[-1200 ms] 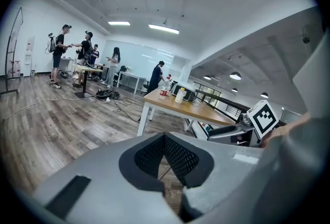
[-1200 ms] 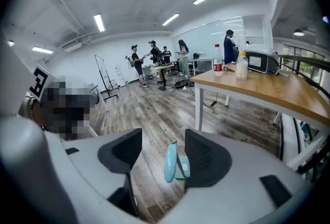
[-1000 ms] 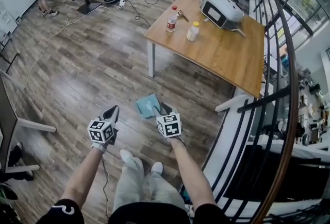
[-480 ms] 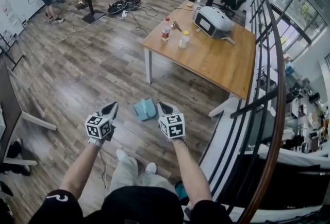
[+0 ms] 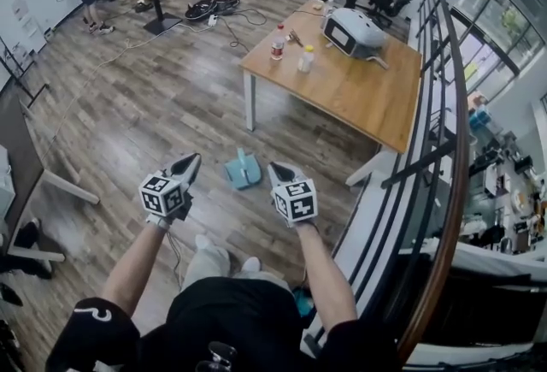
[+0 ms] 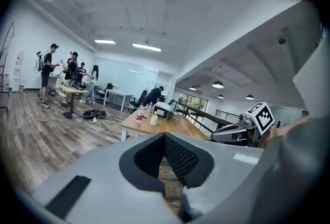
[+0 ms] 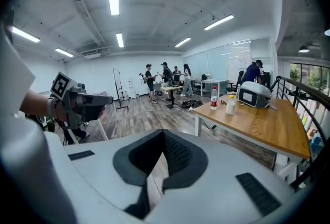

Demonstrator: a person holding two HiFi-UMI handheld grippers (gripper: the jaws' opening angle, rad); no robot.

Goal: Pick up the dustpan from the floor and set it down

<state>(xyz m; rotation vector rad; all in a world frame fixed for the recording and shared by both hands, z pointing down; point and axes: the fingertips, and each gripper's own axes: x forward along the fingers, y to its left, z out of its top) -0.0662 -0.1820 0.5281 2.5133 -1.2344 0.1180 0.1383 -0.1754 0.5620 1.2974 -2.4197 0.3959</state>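
Observation:
The teal dustpan (image 5: pixel 243 170) lies flat on the wooden floor, between and a little beyond my two grippers in the head view. My left gripper (image 5: pixel 189 163) is held up in the air to its left, shut with nothing in it. My right gripper (image 5: pixel 278 172) hangs just right of the dustpan, well above it, also shut and empty. In the left gripper view the left gripper (image 6: pixel 164 136) has its jaws together and the right gripper (image 6: pixel 233 133) shows at the side. The right gripper (image 7: pixel 164 133) looks across the room; the dustpan is in neither gripper view.
A wooden table (image 5: pixel 367 105) stands beyond the dustpan with two bottles (image 5: pixel 279 43) and a grey device (image 5: pixel 355 31) on it. A black railing (image 5: pixel 446 148) runs along the right. A white desk leg (image 5: pixel 73 186) is at the left. Cables (image 5: pixel 209 7) and several people are far back.
Both grippers have risen away from the floor together with the head. The right gripper, which was down at the dustpan's edge, now hangs above it. The dustpan stays on the floor.

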